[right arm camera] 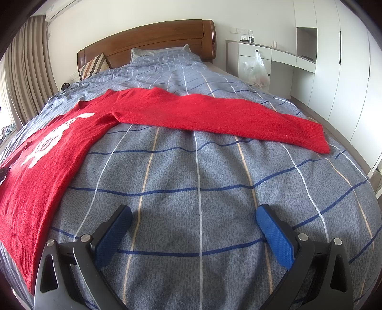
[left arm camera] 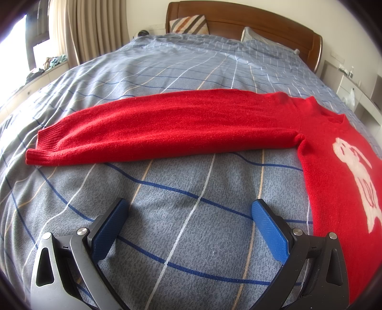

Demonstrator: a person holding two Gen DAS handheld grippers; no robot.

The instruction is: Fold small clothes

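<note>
On the checked bedspread (left arm camera: 191,167), one red sweater (left arm camera: 167,126); two grippers, jaws wide, empty.

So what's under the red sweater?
The red sweater lies flat on the blue checked quilt, both sleeves spread out. Only the quilt shows around it; whatever sits beneath the knit itself is covered, so I cannot tell.

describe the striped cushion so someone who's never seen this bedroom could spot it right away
Start at the wooden headboard at the far end of the bed with the blue checked duvet. The striped cushion leans against it, on the window side. Its diagonal brown, orange and grey stripes set it apart from the pale pillow beside it.
</note>
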